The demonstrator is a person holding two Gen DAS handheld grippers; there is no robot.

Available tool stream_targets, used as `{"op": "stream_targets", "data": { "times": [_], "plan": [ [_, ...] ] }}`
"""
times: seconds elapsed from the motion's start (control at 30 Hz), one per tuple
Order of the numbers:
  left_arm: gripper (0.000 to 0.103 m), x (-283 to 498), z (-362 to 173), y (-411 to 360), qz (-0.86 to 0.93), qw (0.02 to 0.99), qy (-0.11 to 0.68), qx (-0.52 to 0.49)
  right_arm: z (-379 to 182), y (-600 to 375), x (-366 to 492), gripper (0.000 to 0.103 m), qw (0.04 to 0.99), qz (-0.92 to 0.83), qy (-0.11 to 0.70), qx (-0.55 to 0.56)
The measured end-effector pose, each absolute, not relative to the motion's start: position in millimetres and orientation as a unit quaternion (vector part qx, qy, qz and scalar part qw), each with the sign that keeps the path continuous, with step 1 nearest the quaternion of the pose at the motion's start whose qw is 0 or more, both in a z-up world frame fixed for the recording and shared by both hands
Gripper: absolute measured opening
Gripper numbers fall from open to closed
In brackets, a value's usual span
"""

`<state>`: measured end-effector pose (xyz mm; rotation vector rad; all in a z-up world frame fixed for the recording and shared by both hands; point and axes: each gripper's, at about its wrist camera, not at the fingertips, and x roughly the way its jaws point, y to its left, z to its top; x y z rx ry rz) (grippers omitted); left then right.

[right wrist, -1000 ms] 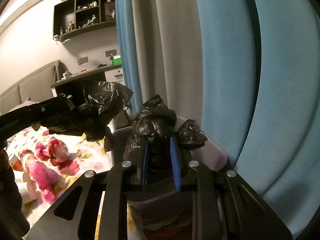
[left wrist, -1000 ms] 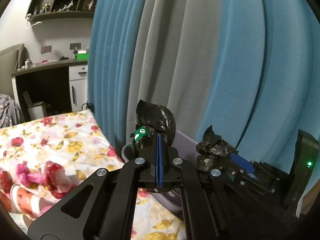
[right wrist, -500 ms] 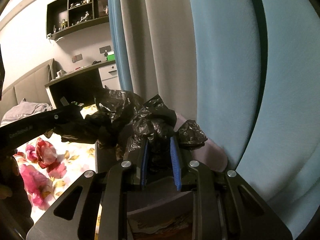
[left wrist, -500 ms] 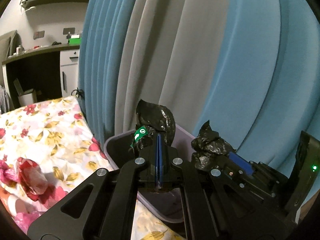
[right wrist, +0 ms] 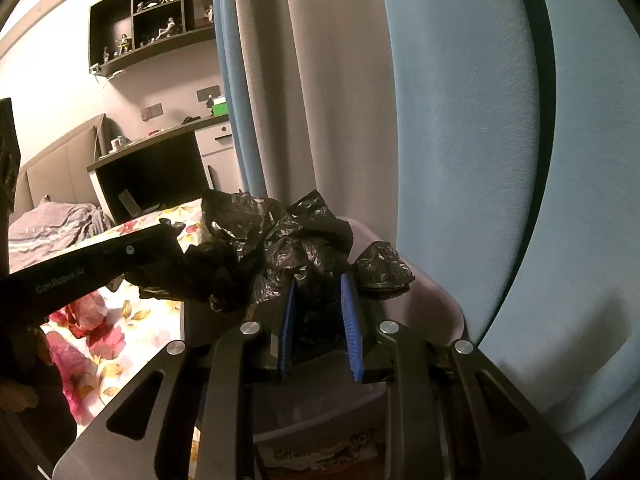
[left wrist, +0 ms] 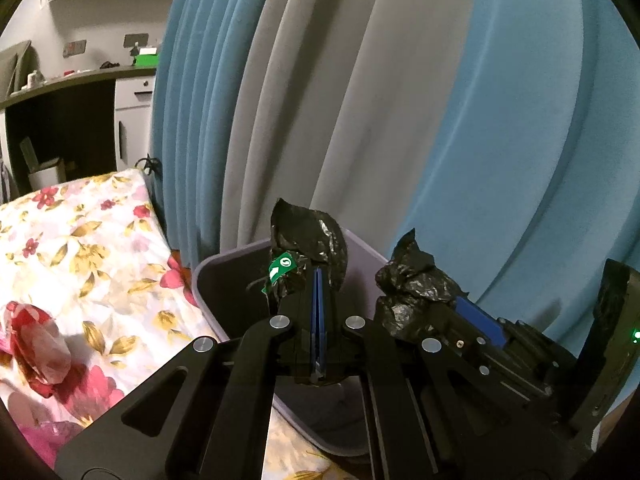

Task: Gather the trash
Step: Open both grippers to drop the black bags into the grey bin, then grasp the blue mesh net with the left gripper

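A lilac plastic bin point(left wrist: 224, 276) stands beside the bed, in front of the curtains. My left gripper point(left wrist: 318, 276) is shut, its blue pads pressed together on a fold of a black trash bag point(left wrist: 308, 232) that carries a green sticker point(left wrist: 280, 266). It hangs over the bin's opening. My right gripper point(right wrist: 318, 288) is shut on another crumpled bunch of the same black bag point(right wrist: 312, 240) above the bin's rim point(right wrist: 416, 304). In the right wrist view the left gripper's arm point(right wrist: 100, 264) reaches in from the left, and its bag fold touches mine.
A floral bedspread point(left wrist: 92, 248) lies left of the bin, with a crumpled red-and-white wrapper point(left wrist: 40, 344) on it. Blue and grey curtains point(left wrist: 360, 100) hang close behind the bin. A dark desk with a white cabinet point(left wrist: 132, 120) stands at the far left.
Both grippers have moved closer to the bin, which now looms larger under them. In the right wrist view the left gripper's bag fold has closed in against the right one.
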<state>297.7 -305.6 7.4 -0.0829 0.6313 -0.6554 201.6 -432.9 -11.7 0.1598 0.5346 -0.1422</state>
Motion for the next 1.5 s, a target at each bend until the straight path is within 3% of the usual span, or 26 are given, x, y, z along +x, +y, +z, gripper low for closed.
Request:
{"op": "stream_targets", "data": {
  "times": [0.43, 0.53, 0.57, 0.6, 0.67, 0.7, 0.83, 0.9, 1.1, 1.5],
  "plan": [
    [0.0, 310, -5, -306, -0.317, 0.889, 0.327, -0.053, -17, -436, 207, 0.023, 0.956, -0.07, 0.273, 0.081],
    [0.002, 310, -6, -307, -0.322, 0.884, 0.335, -0.054, -17, -437, 207, 0.041, 0.957, -0.071, 0.271, 0.081],
    [0.014, 311, -6, -307, -0.315, 0.886, 0.337, -0.048, -17, -438, 207, 0.051, 0.957, -0.073, 0.27, 0.081],
    [0.047, 312, -5, -305, -0.309, 0.888, 0.336, -0.044, -16, -439, 205, 0.054, 0.957, -0.074, 0.267, 0.081],
    [0.086, 309, -2, -293, -0.287, 0.9, 0.323, -0.058, -15, -442, 202, 0.058, 0.958, -0.078, 0.265, 0.081],
    [0.09, 305, 3, -284, -0.275, 0.908, 0.308, -0.071, -13, -441, 199, 0.06, 0.958, -0.081, 0.262, 0.083],
    [0.093, 293, 19, -260, -0.249, 0.921, 0.29, -0.073, -2, -446, 180, 0.07, 0.962, -0.092, 0.241, 0.094],
    [0.097, 278, 29, -244, -0.225, 0.933, 0.272, -0.065, 2, -445, 170, 0.082, 0.964, -0.096, 0.23, 0.093],
    [0.097, 225, 44, -191, -0.164, 0.957, 0.236, -0.036, 15, -431, 135, 0.097, 0.969, -0.106, 0.202, 0.092],
    [0.097, 122, 19, -47, -0.026, 0.973, 0.227, -0.034, 18, -338, 93, 0.097, 0.977, -0.022, 0.201, 0.072]
  ]
}}
